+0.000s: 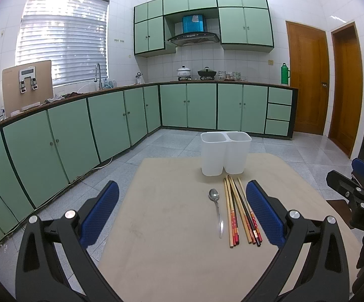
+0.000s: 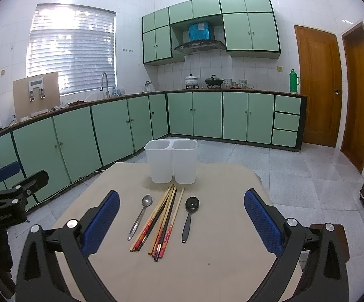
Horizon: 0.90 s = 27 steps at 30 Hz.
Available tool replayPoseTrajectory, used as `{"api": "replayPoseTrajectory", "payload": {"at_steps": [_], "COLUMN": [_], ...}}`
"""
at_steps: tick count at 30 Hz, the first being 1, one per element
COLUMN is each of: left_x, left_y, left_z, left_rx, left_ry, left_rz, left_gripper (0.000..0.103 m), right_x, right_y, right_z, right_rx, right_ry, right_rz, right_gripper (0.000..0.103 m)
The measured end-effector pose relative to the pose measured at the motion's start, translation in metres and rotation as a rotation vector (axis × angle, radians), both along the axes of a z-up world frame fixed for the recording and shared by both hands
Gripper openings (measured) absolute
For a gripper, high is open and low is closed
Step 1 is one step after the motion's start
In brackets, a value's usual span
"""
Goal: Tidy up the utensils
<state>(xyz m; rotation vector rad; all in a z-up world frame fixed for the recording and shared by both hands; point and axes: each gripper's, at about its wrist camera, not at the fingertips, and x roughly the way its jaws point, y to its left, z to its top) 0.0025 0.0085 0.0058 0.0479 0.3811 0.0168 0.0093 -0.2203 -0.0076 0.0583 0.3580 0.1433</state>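
A beige table (image 2: 207, 264) is seen in a green-cabineted kitchen. At twelve o'clock on it stands a white two-compartment holder (image 2: 171, 162). Just before it, a bundle of chopsticks (image 2: 160, 220) is laid flat, with a metal spoon (image 2: 141, 214) at its nine o'clock and a black spoon (image 2: 190, 216) at its three o'clock. The left gripper (image 1: 182, 214) and right gripper (image 2: 182, 222) are held above the table, fingers spread wide, nothing pinched.
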Motion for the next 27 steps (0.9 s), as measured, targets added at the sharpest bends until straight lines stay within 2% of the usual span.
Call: {"api": "replayPoseTrajectory", "payload": {"at_steps": [7, 12, 18, 24, 27], "left_x": [0.013, 0.041, 0.098, 0.157, 0.181], "left_y": [-0.001, -0.001, 0.001, 0.003, 0.002], "left_z": [-0.004, -0.013, -0.040, -0.075, -0.091], "left_rx": [-0.001, 0.016, 0.043, 0.075, 0.087], "left_ry": [0.015, 0.054, 0.150, 0.264, 0.316], "left_rz": [0.000, 0.008, 0.024, 0.034, 0.040], "left_gripper": [0.098, 0.098, 0.098, 0.098, 0.098], "right_x": [0.009, 0.033, 0.097, 0.172, 0.196], "right_y": [-0.003, -0.010, -0.014, -0.014, -0.007], "right_z": [-0.007, -0.014, -0.038, -0.081, -0.099], "right_rx": [0.011, 0.020, -0.040, -0.033, -0.070], "right_ry": [0.012, 0.068, 0.206, 0.364, 0.411], "right_rz": [-0.008, -0.024, -0.044, -0.027, -0.028], "right_gripper": [0.097, 0.097, 0.097, 0.096, 0.089]}}
